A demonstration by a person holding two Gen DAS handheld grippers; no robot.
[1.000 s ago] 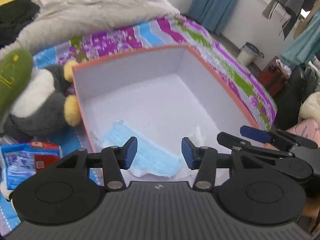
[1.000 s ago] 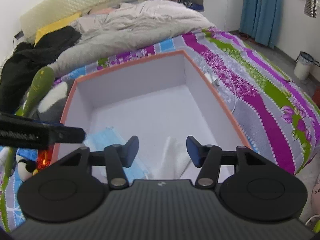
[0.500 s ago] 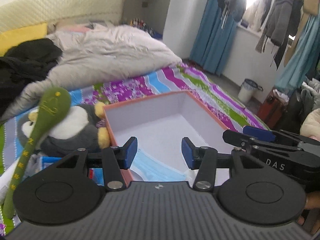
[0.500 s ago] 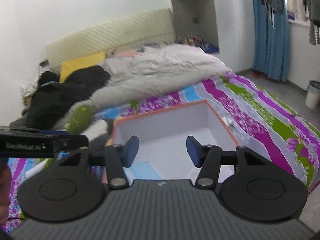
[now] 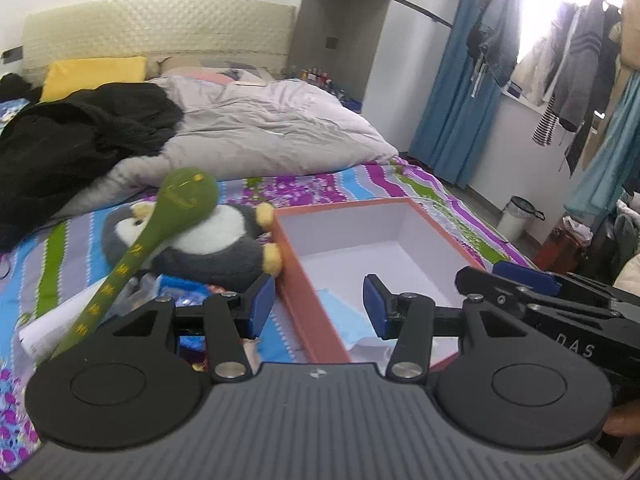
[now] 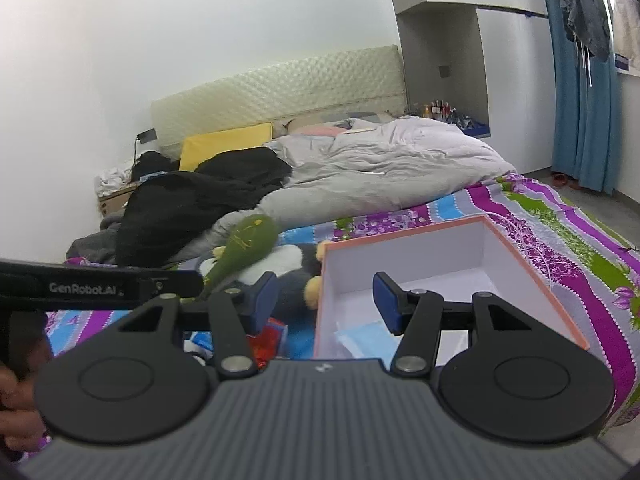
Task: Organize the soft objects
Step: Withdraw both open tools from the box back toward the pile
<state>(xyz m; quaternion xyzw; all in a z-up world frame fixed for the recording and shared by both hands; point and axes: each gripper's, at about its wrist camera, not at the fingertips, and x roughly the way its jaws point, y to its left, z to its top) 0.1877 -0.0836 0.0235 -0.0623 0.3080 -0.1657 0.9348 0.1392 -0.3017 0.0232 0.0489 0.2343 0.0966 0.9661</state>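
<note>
Left of orange box (image 5: pixel 316 316): penguin plush (image 5: pixel 208 248), light, squashy; best pinched mid-belly. Left gripper (image 5: pixel 319 305), right gripper (image 6: pixel 324 299): spread, empty.

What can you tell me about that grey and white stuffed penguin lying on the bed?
The plush penguin lies on its back on the striped bedspread, just left of the orange-rimmed box. It looks soft and furry: a dark grey body, white belly, yellow feet, one foot touching the box's outer wall. A long green plush toy leans across its chest. Small blue packets lie in front of it. Neither gripper touches it.
</note>
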